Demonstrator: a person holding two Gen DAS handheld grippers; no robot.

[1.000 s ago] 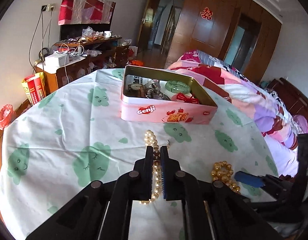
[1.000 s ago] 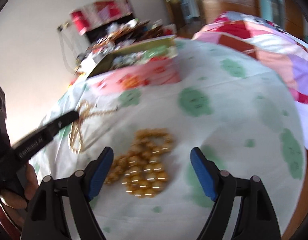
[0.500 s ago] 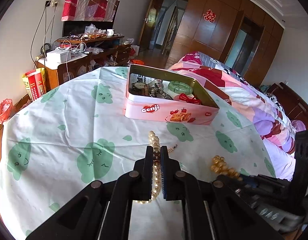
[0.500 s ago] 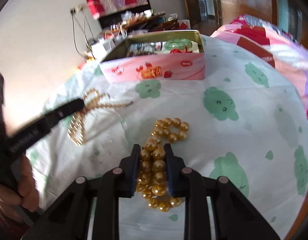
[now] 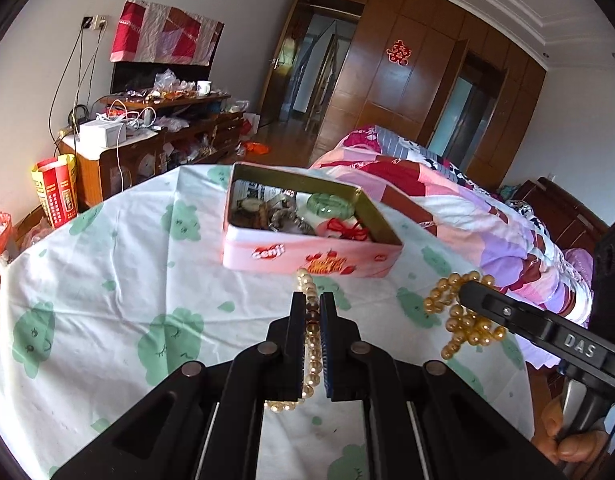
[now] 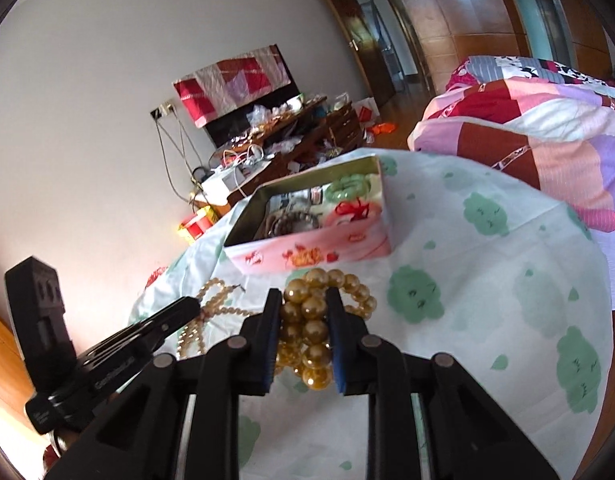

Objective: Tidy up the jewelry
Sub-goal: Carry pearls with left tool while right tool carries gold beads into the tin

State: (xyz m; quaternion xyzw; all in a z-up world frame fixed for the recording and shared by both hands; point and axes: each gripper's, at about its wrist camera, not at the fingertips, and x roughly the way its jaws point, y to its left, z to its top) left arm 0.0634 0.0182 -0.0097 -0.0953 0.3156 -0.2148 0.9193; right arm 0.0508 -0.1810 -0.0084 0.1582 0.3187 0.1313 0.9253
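Left gripper [image 5: 313, 304]: black two-finger tool w/ blue pads, seen clamped tight on a strand of small cream-coloured pearl beads [image 5: 307, 284]; the strand runs up past the fingertips and trails down betw. the jaws to a loop below. In the right wrist view the same strand [image 6: 211, 296] is seen partly lifted, its lower part draped on the cloth.

Right gripper [image 6: 303, 304]: jaws have just been closing and are now pressed against a bunch of large golden round beads [image 6: 311, 328], held betw. the pads; several beads bulge out above and below the pads. In the left wrist view the bunch [image 5: 459, 320] hangs from the tool's tip, apparently clear of the cloth.

Beyond both grippers: an open pink rectangular metal tin w/ gold-coloured interior [image 5: 307, 256], set on a round table covered w/ a white cloth printed w/ green cloud faces [image 5: 107, 300]. Inside the tin are seen a pale green bangle [image 5: 331, 206], a red knotted cord [image 5: 347, 230] and silvery watch-like pieces, not told apart clearly. The tin's near wall stands betw. both grippers and its contents.

Surroundings: a patchwork pink-red-purple quilt on a bed [image 5: 467, 208] to the right; a cluttered brown wooden cabinet [image 5: 155, 148] at left rear; brown wooden wardrobe doors [image 5: 407, 80] behind. A person's fingers [image 5: 563, 440] are seen on the right tool's handle.
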